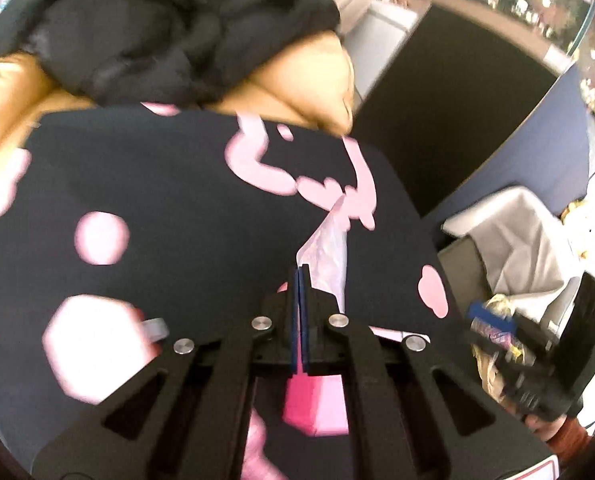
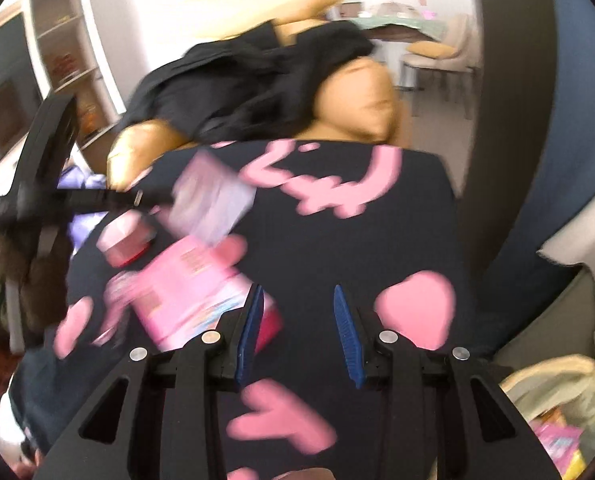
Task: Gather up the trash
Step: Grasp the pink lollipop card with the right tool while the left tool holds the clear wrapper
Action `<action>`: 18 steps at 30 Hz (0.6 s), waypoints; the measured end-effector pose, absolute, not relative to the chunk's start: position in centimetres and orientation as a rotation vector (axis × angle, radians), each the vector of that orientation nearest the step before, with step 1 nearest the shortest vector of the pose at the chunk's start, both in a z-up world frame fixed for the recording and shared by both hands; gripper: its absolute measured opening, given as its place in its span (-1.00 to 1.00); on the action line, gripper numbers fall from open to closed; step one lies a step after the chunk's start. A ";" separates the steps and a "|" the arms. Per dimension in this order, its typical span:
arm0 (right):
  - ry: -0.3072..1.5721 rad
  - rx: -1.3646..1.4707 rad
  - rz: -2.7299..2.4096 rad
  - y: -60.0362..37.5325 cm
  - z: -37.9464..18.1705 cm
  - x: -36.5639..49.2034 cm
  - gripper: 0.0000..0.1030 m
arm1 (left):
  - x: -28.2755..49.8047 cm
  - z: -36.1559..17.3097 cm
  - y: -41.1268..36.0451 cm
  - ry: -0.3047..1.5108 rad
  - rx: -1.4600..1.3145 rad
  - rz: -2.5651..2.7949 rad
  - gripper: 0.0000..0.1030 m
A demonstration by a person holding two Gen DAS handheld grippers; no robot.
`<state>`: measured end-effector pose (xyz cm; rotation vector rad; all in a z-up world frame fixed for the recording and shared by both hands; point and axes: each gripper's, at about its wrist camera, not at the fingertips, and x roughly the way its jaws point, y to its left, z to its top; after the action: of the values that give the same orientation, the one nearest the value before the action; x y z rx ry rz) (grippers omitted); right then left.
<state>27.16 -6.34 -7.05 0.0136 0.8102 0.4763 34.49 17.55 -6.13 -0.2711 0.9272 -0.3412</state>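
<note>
Left gripper (image 1: 302, 276) pinched a pale wrapper (image 1: 325, 254) above the dark pink-patterned cloth (image 1: 177, 200) | right gripper (image 2: 297, 316) gaped wide, holding nothing | pink carton (image 2: 185, 288) just beside its left finger.

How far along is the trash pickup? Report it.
Done: wrappers already sit in the bag at lower right. In hand: the left claw is shut on a pale plastic wrapper; the right claw is open and empty. Left: the pink box and a pink cup on the dark cloth.
</note>
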 end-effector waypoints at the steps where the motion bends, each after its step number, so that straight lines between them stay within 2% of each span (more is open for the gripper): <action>1: 0.813 -0.007 0.525 -5.0 -7.1 26.0 -0.31 | 33.7 -5.5 18.4 0.905 -0.271 -0.328 -0.99; 9: 0.853 -0.126 0.738 5.4 -9.5 20.9 -0.31 | 26.7 -3.6 25.3 0.812 -0.347 -0.232 -0.99; 18: 0.911 -0.173 0.675 11.5 -11.7 22.7 -0.31 | 21.9 -4.3 31.1 0.763 -0.416 -0.136 -0.99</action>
<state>22.67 11.55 -11.73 -0.1730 0.9110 0.6749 21.90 31.09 -4.26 -0.4156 0.7634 -0.1360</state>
